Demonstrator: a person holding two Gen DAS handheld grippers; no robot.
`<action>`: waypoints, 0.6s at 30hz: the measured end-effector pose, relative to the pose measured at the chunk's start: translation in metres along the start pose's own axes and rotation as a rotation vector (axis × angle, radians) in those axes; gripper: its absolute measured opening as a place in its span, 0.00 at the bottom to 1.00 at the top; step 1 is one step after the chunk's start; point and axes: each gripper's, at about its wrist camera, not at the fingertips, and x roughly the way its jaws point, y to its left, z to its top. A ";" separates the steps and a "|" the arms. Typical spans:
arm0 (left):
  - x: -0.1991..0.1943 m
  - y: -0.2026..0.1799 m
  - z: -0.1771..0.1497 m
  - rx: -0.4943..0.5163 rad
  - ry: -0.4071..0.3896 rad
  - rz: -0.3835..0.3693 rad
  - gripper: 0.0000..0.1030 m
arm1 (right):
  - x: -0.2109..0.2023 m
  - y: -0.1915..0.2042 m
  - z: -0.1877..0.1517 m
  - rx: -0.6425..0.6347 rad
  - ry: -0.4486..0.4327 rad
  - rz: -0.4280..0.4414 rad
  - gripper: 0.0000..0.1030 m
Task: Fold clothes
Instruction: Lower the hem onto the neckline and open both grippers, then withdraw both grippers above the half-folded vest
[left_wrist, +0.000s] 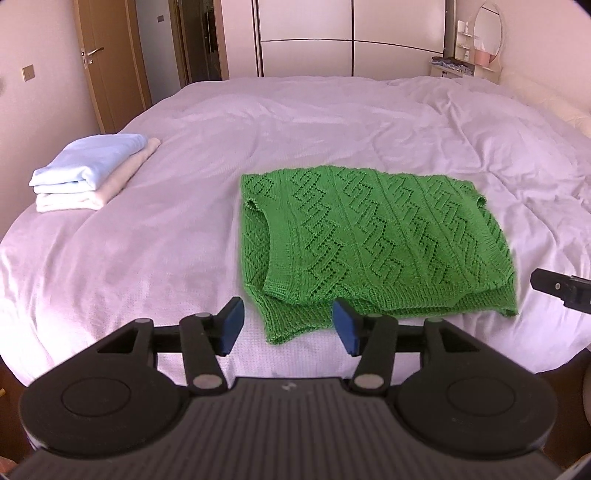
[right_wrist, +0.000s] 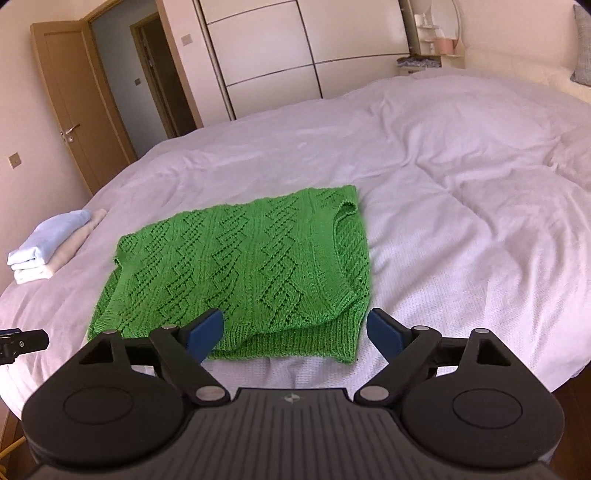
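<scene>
Green knit doubled over on the bed, both fingers released

The green knit top (left_wrist: 373, 243) lies folded in half on the white bed (left_wrist: 295, 122), hem edges toward me. My left fingers (left_wrist: 288, 326) are spread wide just above its near left corner, gripping nothing. My right fingers (right_wrist: 295, 332) gape over the near right corner, also empty. A folded stack (left_wrist: 88, 171) sits well apart to the left

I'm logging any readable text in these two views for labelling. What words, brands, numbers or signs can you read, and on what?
No readable words or numbers in either view.
Left gripper: small pale emblem on its ribbed body, too small to read.
Right gripper: small round emblem on its ribbed body, no letters legible.
Green knitted sweater: no visible tag or label.
Folded stack of clothes: no label visible.
Shelf items by the mirror: too small and blurred.
</scene>
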 end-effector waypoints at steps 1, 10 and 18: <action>-0.001 0.000 0.000 0.000 -0.001 -0.001 0.48 | -0.002 0.001 0.000 0.000 -0.003 -0.001 0.85; 0.006 0.000 0.000 0.004 0.019 -0.008 0.49 | 0.003 0.002 0.000 0.001 0.016 -0.006 0.86; 0.032 0.002 -0.001 0.004 0.078 -0.014 0.50 | 0.011 0.003 0.000 0.002 0.040 -0.012 0.87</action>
